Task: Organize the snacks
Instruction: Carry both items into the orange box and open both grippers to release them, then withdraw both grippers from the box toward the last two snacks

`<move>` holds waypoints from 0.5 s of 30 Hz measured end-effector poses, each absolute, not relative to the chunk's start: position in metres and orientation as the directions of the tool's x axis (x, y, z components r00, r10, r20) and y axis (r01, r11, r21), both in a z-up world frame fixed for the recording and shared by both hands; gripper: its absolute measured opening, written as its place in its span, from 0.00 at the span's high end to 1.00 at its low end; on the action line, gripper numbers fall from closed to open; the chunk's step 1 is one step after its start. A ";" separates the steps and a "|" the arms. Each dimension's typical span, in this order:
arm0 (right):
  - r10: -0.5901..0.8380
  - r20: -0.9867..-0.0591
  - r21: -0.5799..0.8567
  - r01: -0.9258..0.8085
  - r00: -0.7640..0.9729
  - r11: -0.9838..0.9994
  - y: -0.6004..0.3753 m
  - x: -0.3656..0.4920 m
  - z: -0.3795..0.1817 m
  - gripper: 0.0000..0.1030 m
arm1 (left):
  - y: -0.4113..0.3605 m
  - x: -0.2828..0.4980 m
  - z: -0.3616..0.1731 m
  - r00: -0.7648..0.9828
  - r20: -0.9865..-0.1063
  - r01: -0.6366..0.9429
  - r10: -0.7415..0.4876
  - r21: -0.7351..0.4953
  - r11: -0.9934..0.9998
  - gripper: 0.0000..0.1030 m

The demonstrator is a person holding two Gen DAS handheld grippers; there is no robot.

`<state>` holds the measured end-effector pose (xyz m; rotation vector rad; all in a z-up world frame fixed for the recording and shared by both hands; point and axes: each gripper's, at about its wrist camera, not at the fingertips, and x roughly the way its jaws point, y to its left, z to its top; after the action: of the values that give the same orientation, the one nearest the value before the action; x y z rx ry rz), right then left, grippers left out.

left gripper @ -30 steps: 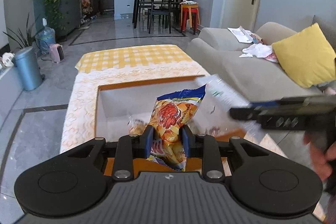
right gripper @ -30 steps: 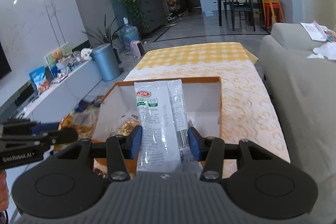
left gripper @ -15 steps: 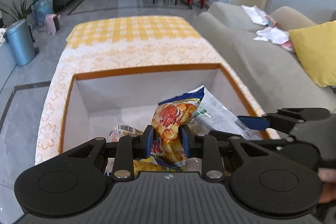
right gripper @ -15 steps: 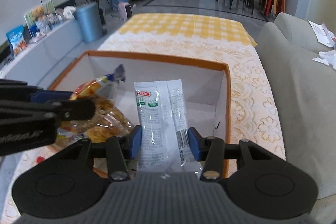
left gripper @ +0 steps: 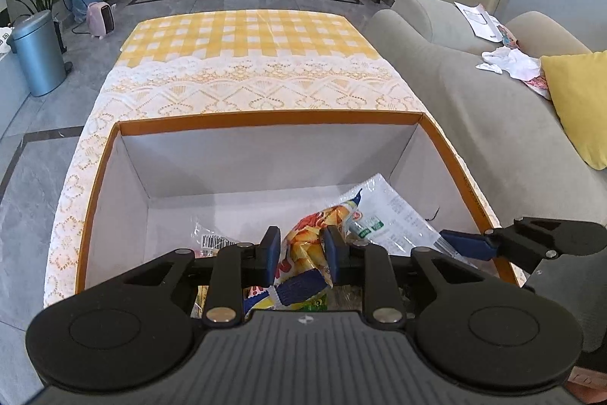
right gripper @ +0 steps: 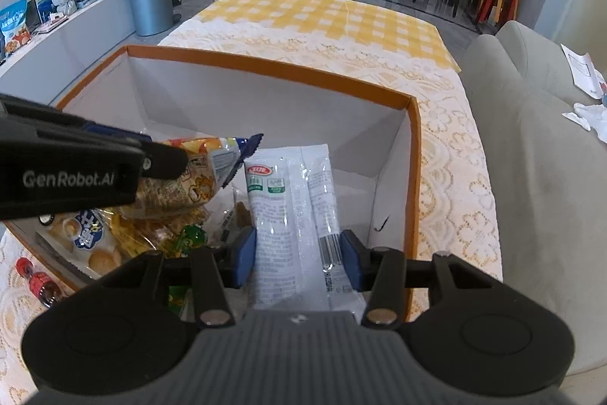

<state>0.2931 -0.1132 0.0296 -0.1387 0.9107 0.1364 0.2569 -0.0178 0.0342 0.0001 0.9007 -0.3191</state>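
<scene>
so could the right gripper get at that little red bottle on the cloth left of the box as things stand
Probably not. The right gripper is shut on the white packet, the left gripper with its orange snack bag crosses between, and the box wall stands before the red bottle.

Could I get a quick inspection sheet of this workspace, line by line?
Surface: table under yellow cloth.
Job's things: orange-rimmed box part filled with snacks; bottles outside it.
Clutter: nothing seen on the table.
Tongs: left tongs pinch an orange bag, jaws just tightened; right tongs hold a white packet. Both over the box.
Cables: one by the pink heater.
Surroundings: sofa, bin, plants, dining chairs.
</scene>
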 end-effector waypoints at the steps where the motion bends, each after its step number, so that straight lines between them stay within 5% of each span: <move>1: 0.056 -0.795 -0.065 -0.177 0.604 0.982 -0.113 0.293 0.030 0.54 | -0.019 0.258 0.035 0.577 -0.770 0.274 -0.273 -0.132 0.953 0.72; 15: 0.085 -0.771 -0.032 -0.172 0.631 0.985 -0.118 0.283 0.041 0.49 | -0.009 0.243 0.058 0.627 -0.727 0.293 -0.281 -0.115 0.949 0.59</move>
<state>0.2833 -0.1177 0.0405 -0.1057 0.8756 0.1475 0.2428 -0.0092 0.0581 0.0147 0.8304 -0.3292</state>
